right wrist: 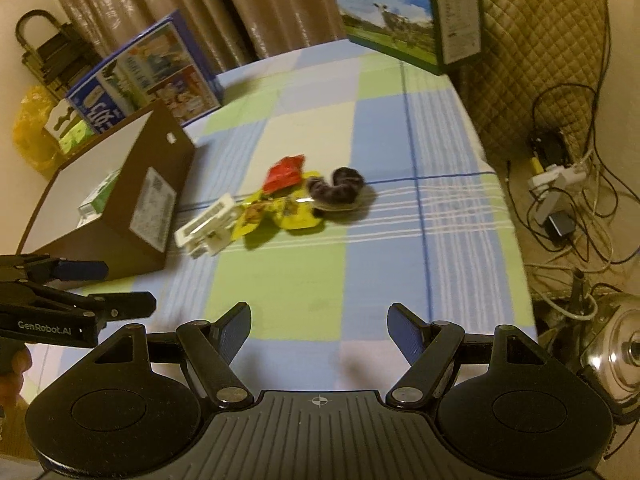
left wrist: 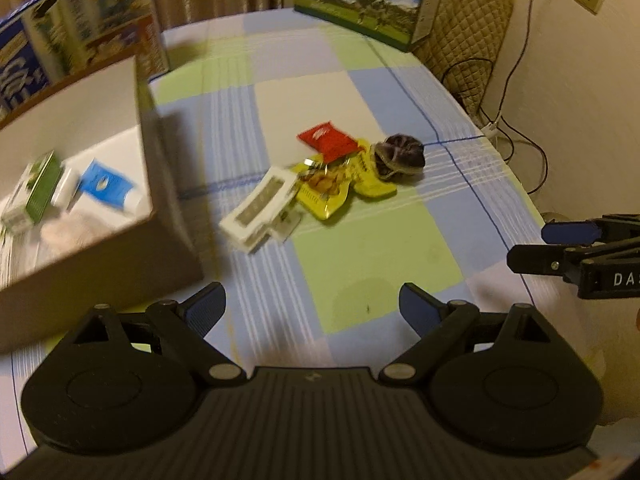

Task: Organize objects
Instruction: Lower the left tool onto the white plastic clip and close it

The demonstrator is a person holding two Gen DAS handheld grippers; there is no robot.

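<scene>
The yellow packet point(left wrist: 340, 188) lies partly hidden under the red packet point(left wrist: 328, 140) and white box point(left wrist: 260, 208). Motion blur smears the carton's point(left wrist: 160, 216) contents; its left side runs off frame.

On the table point(left wrist: 360, 256), mid-surface pile: 1 red packet point(left wrist: 326, 140), 1 yellow packet point(left wrist: 340, 184), 1 white box point(left wrist: 260, 206), 1 dark scrunchie point(left wrist: 400, 154); 4 loose items total.

Brown box point(left wrist: 160, 200) at left edge: 1. Inside it: 1 green carton point(left wrist: 40, 184), 1 blue-white tube point(left wrist: 108, 188), plus approx 1 more white item, too blurred to tell.

Printed cartons: 2, i.e. 1 blue carton point(right wrist: 152, 68) at far-left corner, 1 green-sky carton point(right wrist: 400, 12) at far-right corner.

Grippers: 2, 2 fingers each.
</scene>
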